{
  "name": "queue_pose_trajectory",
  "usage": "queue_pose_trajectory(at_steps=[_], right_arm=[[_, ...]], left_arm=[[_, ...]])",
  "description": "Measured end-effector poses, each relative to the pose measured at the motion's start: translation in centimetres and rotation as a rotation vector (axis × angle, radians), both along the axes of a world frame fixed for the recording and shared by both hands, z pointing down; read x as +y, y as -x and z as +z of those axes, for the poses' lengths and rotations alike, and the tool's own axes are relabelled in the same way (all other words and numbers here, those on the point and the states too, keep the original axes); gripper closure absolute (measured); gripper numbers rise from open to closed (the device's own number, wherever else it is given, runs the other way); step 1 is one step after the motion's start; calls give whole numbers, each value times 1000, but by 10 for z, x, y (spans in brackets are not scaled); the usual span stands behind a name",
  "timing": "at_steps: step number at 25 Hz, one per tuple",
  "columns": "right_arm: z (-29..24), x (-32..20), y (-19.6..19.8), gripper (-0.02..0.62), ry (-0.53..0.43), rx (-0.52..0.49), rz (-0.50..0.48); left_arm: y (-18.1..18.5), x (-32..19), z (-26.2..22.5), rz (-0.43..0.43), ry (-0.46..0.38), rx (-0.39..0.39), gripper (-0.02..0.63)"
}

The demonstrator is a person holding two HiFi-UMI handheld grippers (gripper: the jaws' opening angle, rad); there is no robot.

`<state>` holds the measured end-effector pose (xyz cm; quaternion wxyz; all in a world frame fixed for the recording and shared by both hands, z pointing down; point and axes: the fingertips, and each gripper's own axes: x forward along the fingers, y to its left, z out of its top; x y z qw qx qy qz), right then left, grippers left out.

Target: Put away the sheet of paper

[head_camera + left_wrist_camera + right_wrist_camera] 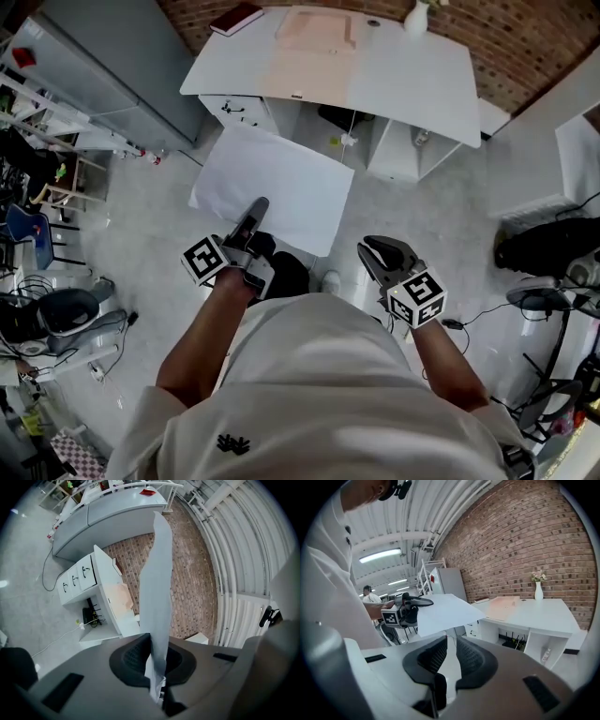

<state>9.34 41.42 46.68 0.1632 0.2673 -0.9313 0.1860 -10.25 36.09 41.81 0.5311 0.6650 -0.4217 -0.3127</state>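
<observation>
Seen from above, a person in a white shirt (309, 375) reaches both bare arms forward with the elbows bent. The left forearm (197, 347) leads to the left gripper (258, 204), which points ahead and about level. Its marker cube (206, 260) sits on the outer side. Its jaws are clamped tight on the near edge of a sheet of paper (272, 183). The right forearm (448, 361) leads to the right gripper (370, 248), which is tilted somewhat downward behind its own cube (417, 298). Its jaws stand slightly apart with nothing between them. The two grippers are side by side, not touching.
</observation>
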Motion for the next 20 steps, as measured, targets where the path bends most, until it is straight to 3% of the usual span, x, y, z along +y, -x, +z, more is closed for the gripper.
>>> queue_pose_trajectory(at_steps=[5,9,13,20], right_arm=[[6,-28,-10,511,11,0,43],[12,-79,-8,511,21,26,90],[11,-131,10,512,24,59,110],[-5,-220,46,523,14,64,162]], left_arm=[[-4,-44,-1,8,-7,15,583],[6,-109,10,23,-11,38,583],[19,-173,14,43,-21,63,583],[47,-256,26,77,12,29,583]])
